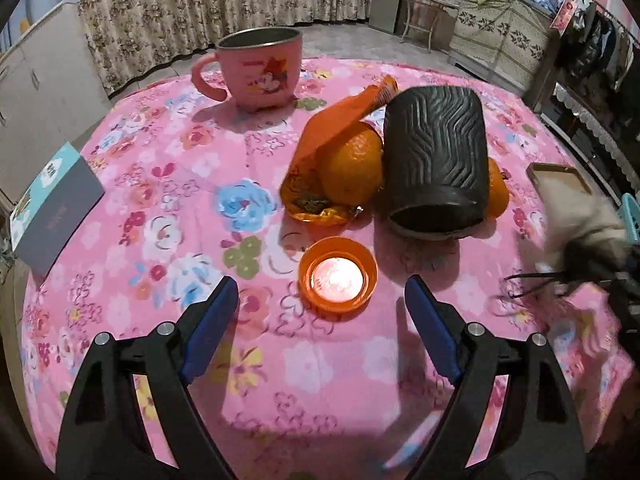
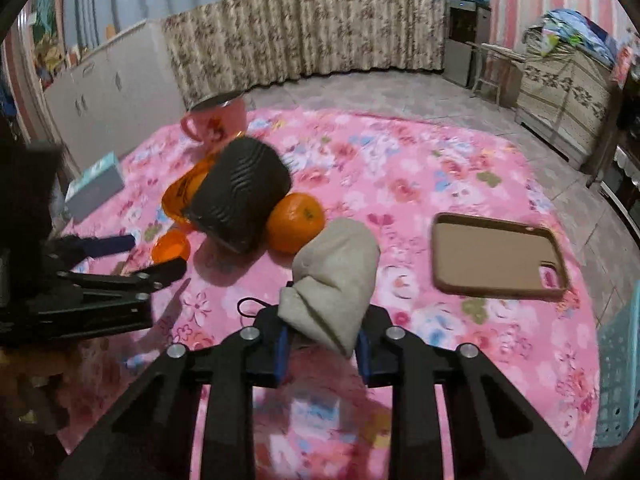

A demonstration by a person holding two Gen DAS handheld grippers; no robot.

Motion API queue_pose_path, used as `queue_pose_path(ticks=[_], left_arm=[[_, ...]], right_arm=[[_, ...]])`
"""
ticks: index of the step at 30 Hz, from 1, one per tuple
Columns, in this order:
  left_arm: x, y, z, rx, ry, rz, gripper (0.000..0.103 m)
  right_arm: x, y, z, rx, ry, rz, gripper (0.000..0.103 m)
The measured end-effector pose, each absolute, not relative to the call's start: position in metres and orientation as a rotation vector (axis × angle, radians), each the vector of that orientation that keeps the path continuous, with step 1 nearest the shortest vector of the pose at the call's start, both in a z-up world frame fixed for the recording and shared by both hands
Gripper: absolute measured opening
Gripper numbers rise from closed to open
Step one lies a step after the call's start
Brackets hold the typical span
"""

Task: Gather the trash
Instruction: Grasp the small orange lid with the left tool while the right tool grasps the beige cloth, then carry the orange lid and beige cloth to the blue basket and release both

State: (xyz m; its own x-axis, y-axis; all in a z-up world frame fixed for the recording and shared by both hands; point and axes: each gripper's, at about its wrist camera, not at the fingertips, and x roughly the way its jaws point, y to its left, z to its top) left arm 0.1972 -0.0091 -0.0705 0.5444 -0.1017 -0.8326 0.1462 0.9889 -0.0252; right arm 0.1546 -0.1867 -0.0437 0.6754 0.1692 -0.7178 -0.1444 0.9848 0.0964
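My left gripper (image 1: 320,300) is open, its blue pads either side of an orange plastic lid (image 1: 337,275) lying on the pink floral cloth (image 1: 160,200). Behind the lid lies an orange wrapper (image 1: 324,152) with dark bits on it, an orange (image 1: 352,168) and a black ribbed cup (image 1: 434,160) on its side. My right gripper (image 2: 322,344) is shut on a grey cloth pouch (image 2: 336,276) with a black cord, held above the cloth. The left gripper (image 2: 120,256) shows at left in the right wrist view.
A pink mug (image 1: 256,68) stands at the back. A grey-blue box (image 1: 52,208) lies at left. A second orange (image 2: 294,222) sits beside the black cup (image 2: 240,196). A tan phone case (image 2: 498,258) lies at right, a teal basket (image 2: 620,368) past the table edge.
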Motion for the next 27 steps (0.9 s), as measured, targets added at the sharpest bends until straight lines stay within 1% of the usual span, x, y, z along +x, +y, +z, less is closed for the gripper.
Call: queue_pose_path(ticks=[2, 4, 6, 7, 8, 12, 15, 18, 23, 27], left_arm=[[0.202, -0.015, -0.073, 0.071, 0.984, -0.133, 0.081], [0.206, -0.017, -0.075, 0.074, 0.978, -0.116, 0.076], [0.206, -0.016, -0.073, 0.071, 0.965, -0.109, 0.062], [0.205, -0.016, -0.072, 0.076, 0.959, -0.107, 0.044], [0.202, -0.015, -0.070, 0.071, 0.960, -0.108, 0.039], [0.183, -0.014, -0.056, 0.053, 0.947, -0.149, 0.039], [0.166, -0.016, -0.033, 0.044, 0.879, -0.165, 0.039], [0.149, -0.025, -0.003, 0.028, 0.769, -0.197, 0.039], [0.129, -0.058, 0.029, 0.033, 0.592, -0.265, 0.039], [0.113, -0.106, 0.047, 0.018, 0.522, -0.378, 0.039]], right_arm=[[0.151, -0.196, -0.036, 0.059, 0.789, 0.174, 0.027], [0.148, -0.202, -0.032, 0.067, 0.774, 0.167, 0.027], [0.145, -0.209, -0.028, 0.083, 0.763, 0.162, 0.027], [0.144, -0.213, -0.027, 0.092, 0.761, 0.162, 0.027], [0.143, -0.216, -0.026, 0.096, 0.758, 0.159, 0.027], [0.137, -0.230, -0.018, 0.128, 0.729, 0.146, 0.027], [0.128, -0.239, -0.005, 0.148, 0.678, 0.130, 0.027], [0.118, -0.251, 0.011, 0.138, 0.617, 0.085, 0.027], [0.091, -0.290, 0.031, 0.123, 0.540, -0.060, 0.027], [0.045, -0.358, 0.050, 0.134, 0.489, -0.280, 0.027]])
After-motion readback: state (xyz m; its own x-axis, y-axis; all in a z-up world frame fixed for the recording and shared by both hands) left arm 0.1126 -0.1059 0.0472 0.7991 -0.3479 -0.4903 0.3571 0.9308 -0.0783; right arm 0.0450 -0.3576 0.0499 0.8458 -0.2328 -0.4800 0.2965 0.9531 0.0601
